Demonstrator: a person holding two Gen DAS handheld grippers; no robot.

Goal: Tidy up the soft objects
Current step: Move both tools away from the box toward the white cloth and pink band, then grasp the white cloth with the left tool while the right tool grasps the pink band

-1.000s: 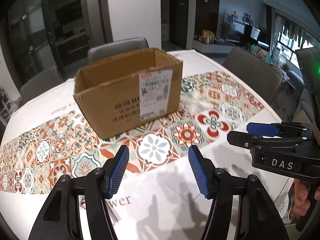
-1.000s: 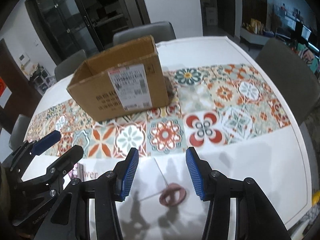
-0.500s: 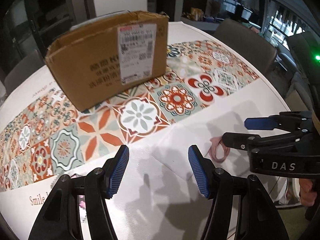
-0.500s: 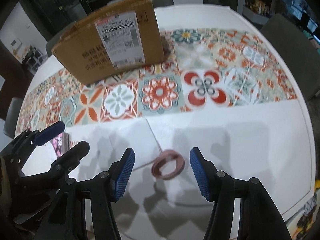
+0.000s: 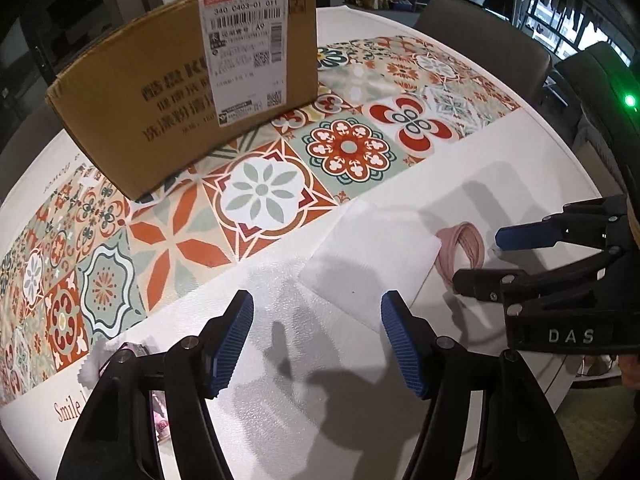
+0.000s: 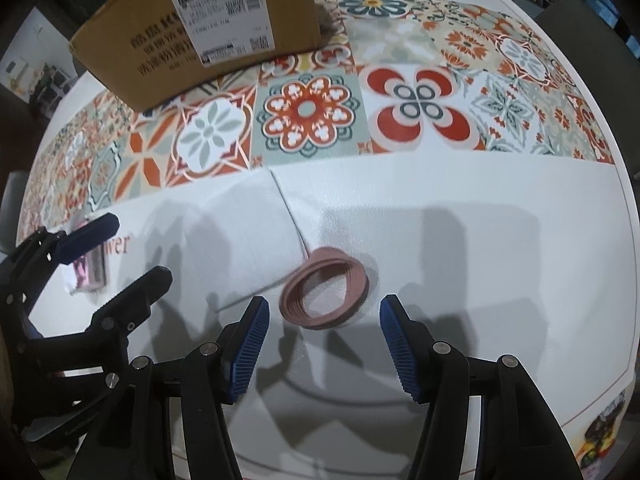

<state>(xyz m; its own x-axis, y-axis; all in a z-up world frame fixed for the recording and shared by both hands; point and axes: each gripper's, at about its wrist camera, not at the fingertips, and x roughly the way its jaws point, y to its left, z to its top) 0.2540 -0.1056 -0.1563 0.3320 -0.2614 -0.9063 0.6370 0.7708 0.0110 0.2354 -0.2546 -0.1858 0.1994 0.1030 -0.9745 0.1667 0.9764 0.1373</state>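
A pink elastic band (image 6: 324, 288) lies coiled on the white tabletop, its left end against a white foam sheet (image 6: 248, 240). My right gripper (image 6: 324, 344) hangs just above it, open, the band in line with the gap and no pad touching it. My left gripper (image 5: 316, 340) hovers over the foam sheet (image 5: 372, 256), its jaws opening with nothing between them. In the left wrist view the right gripper (image 5: 482, 258) stands over the band (image 5: 460, 248). An open cardboard box (image 5: 180, 92) with a white shipping label stands behind on the tiled runner.
A small pink packet (image 6: 90, 268) lies under the left gripper (image 6: 132, 252) near the printed lettering. The round table's edge (image 6: 624, 240) curves close on the right. Grey chairs (image 5: 480, 20) ring the far side. The box (image 6: 200, 28) blocks the back left.
Both grippers have come down toward the table and tipped more steeply. The band and foam sheet have come into view, larger and between the fingers. The right jaws stand wider than before.
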